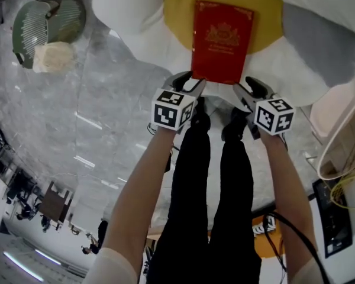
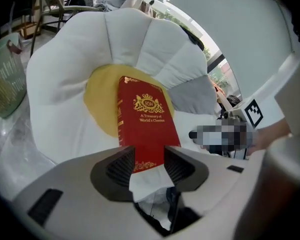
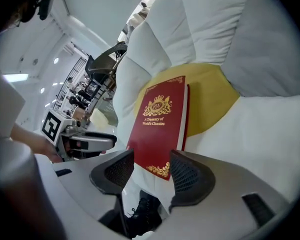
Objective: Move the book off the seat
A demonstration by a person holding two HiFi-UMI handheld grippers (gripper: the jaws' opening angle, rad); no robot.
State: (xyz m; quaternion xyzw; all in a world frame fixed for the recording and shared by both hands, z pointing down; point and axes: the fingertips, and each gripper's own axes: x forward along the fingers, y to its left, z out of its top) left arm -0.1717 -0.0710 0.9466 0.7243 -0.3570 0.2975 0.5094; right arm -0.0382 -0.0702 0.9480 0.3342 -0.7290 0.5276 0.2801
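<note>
Grey marbled floor [image 1: 65, 117], white petal seat [image 1: 130, 7]

We saw the seat [image 1: 136, 16] cut off at the head view's top edge. At lower centre of the left gripper view, the left gripper [image 2: 149, 154] hid the near corners of the book [image 2: 146, 129].

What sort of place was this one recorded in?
Likely a large indoor hall or lobby: a glossy marble-like floor, a flower-shaped seat with a book on it, and furniture far off.
</note>
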